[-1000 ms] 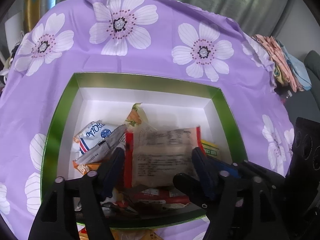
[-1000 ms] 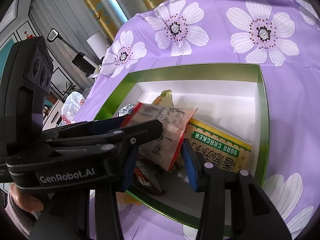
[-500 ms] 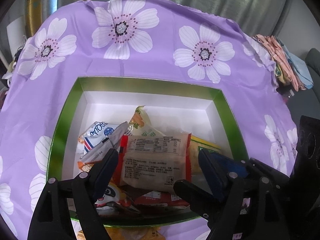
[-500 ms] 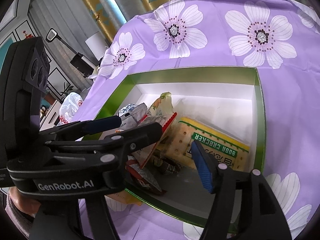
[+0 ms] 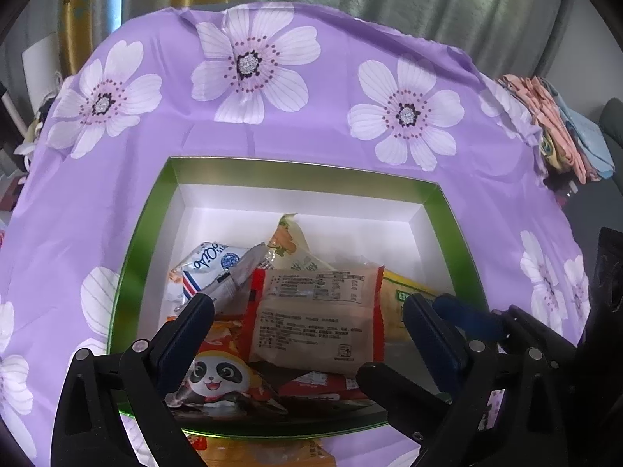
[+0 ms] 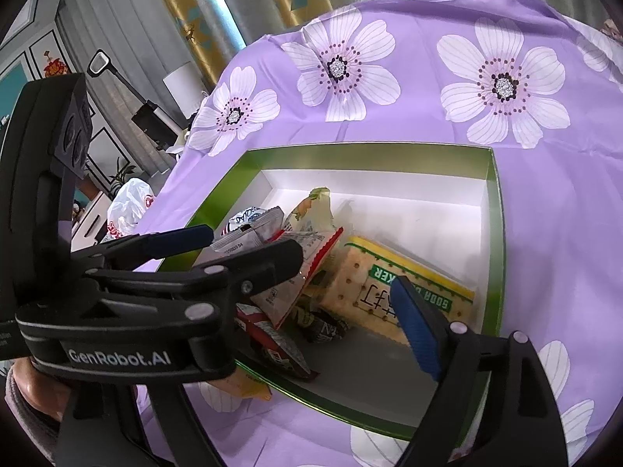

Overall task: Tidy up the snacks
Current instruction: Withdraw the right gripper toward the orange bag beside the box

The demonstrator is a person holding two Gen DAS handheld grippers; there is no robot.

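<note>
Both grippers are black plastic with silver screws at the joints and blue ribbed pads (image 6: pixel 414 329) inside the fingers. White "GenRobot.AI" lettering (image 6: pixel 118 357) sits behind them; a grey sleeve (image 6: pixel 27 426) shows.

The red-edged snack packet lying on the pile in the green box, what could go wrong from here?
1. The red-edged clear snack packet lies tilted across other packets; it might slide toward the yellow soda cracker pack.
2. Both grippers are opening over the pile: the left gripper and the right gripper are crowded together and could knock each other.
3. The left fingers are close above the panda-printed packet and may snag it when lifting out.
</note>
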